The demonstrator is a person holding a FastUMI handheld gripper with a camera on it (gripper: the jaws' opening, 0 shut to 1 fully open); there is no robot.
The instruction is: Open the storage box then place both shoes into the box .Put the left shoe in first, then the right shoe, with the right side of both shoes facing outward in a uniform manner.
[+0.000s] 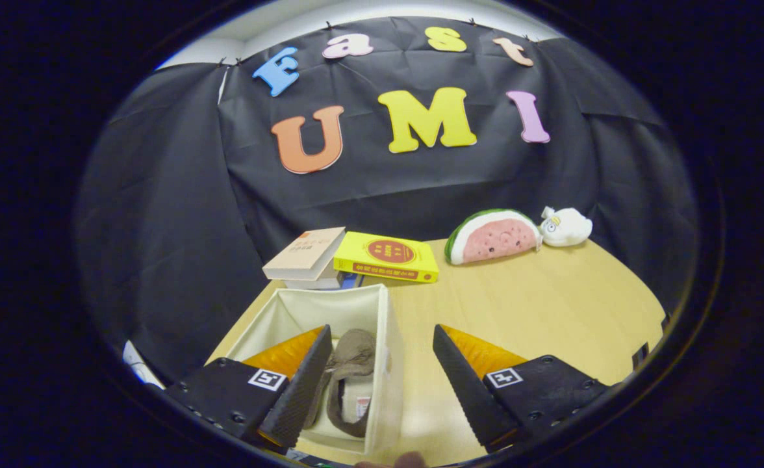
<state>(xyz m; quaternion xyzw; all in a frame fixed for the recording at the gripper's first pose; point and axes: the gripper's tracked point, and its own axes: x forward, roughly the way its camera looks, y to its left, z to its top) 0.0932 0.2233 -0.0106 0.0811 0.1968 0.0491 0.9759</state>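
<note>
- The gripper [379,377] hung above the near end of the table [551,305] with its fingers spread apart and nothing between them; one finger hovered over the storage box [382,325], the other over bare wood beside it.
- The box stood open near the table's edge, and one brownish shoe [349,370] already lay inside, along the wall nearer the gripper's centre. I could not tell which shoe it was, nor which side faced out.
- No second shoe lay on the table ahead, so my guess was that fetching it came next. The risk: if it went in facing the other way, the pair would not match as the task demands.
- The box looked soft-walled and light; a finger catching its rim could have tipped it or nudged it off the edge.
- A stack of books [307,260], a yellow book [387,257], a watermelon plush [492,235] and a white plush toy [567,225] sat well beyond, unlikely to interfere.
</note>
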